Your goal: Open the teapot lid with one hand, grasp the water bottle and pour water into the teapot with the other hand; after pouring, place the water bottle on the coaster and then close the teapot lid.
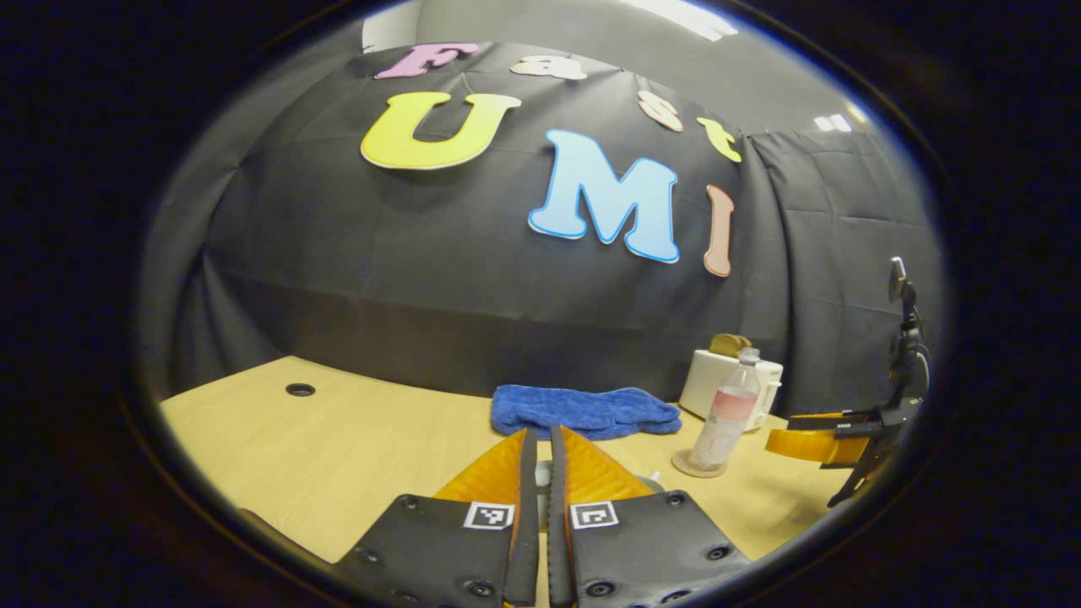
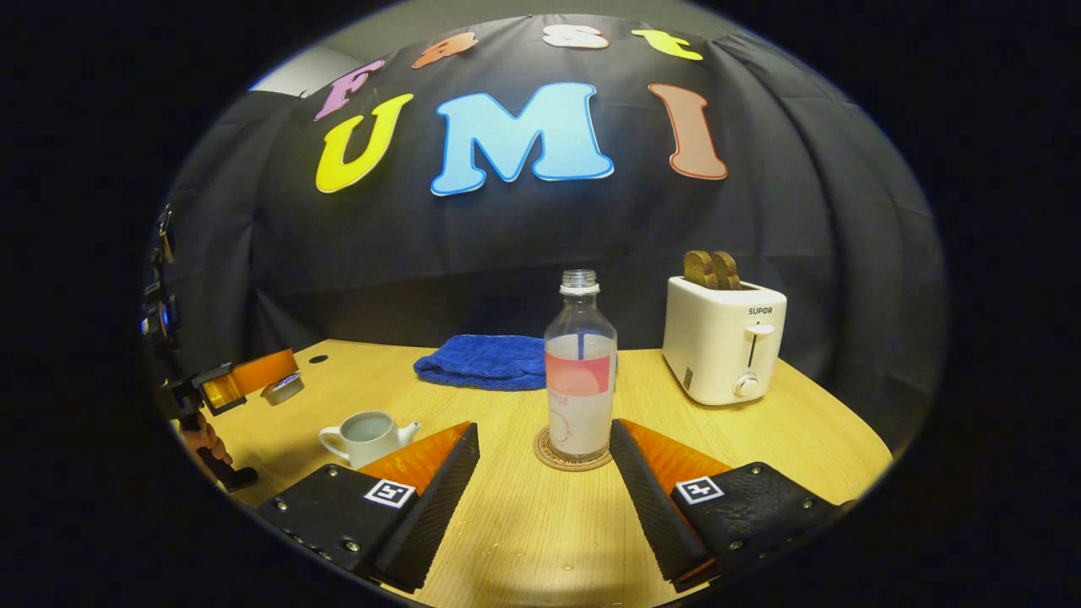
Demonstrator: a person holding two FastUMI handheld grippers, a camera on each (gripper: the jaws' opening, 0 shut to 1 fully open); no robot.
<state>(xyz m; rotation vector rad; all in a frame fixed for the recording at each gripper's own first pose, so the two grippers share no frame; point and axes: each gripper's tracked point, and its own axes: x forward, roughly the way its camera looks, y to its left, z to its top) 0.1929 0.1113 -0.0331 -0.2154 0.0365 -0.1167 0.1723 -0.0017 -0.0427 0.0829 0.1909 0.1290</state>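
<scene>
The clear water bottle (image 2: 580,371), uncapped and partly full, stands upright on the round coaster (image 2: 574,460) in the right gripper view. My right gripper (image 2: 543,429) is open, its fingers flanking the bottle's base without touching it. The white teapot (image 2: 367,435) sits open on the table to the left, water visible inside. Farther left, my left gripper (image 2: 253,376) holds the teapot lid (image 2: 283,388) above the table. In the left gripper view my left gripper (image 1: 539,435) is nearly shut, and the bottle (image 1: 730,414) and the right gripper (image 1: 819,443) stand to the right.
A white toaster (image 2: 725,338) with bread in it stands at the back right. A folded blue towel (image 2: 486,361) lies at the back near the cloth wall. The wooden table (image 2: 507,523) has a cable hole (image 1: 300,389) at its far left.
</scene>
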